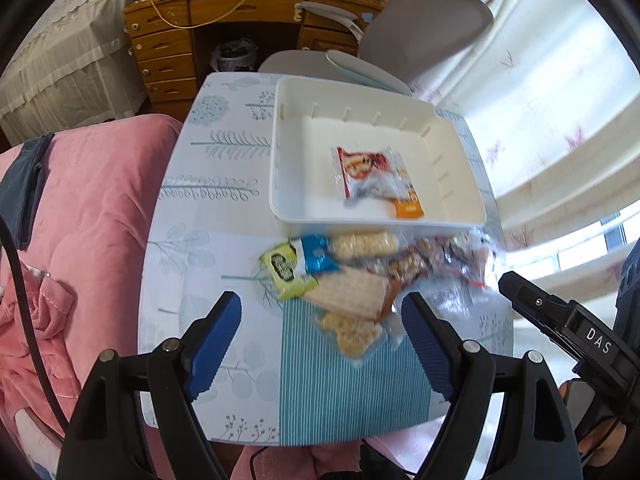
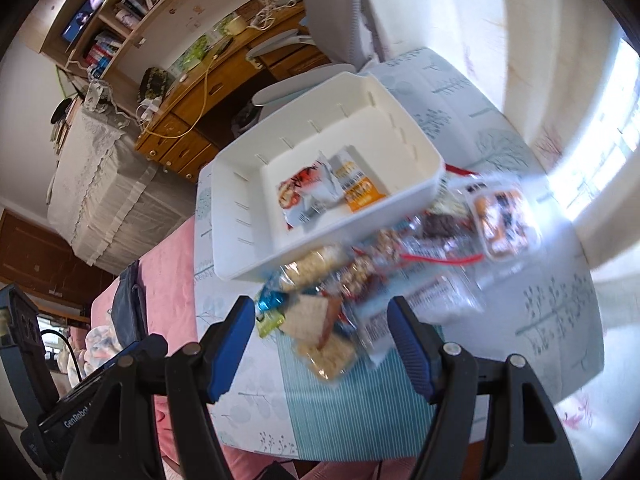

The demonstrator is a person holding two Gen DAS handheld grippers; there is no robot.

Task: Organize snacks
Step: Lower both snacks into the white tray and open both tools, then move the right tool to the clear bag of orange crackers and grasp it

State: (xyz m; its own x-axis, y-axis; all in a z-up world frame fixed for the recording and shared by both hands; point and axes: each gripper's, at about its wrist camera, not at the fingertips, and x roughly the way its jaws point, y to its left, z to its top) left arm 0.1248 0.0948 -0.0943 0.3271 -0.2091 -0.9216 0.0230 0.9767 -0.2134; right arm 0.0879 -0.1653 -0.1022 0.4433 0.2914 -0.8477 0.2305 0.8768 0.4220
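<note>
A white bin (image 1: 460,168) (image 2: 240,208) stands on the table and holds a red and white packet (image 1: 366,172) (image 2: 304,192) lying on an orange packet (image 1: 408,204) (image 2: 360,192). A pile of snacks (image 1: 360,276) (image 2: 340,304) lies in front of the bin: a green packet (image 1: 286,270), a blue packet (image 1: 320,258), a cracker pack (image 1: 352,292) (image 2: 306,316) and clear bags. My left gripper (image 1: 320,340) is open and empty above the near side of the pile. My right gripper (image 2: 322,344) is open and empty, also over the pile; it shows at the right edge of the left wrist view (image 1: 560,320).
The small table (image 1: 224,240) has a tree-patterned cloth. A pink quilt (image 1: 88,208) lies to the left. A grey chair (image 1: 424,28) and a wooden desk (image 1: 180,40) stand behind the table. A clear tub of orange snacks (image 2: 504,220) sits at the pile's right.
</note>
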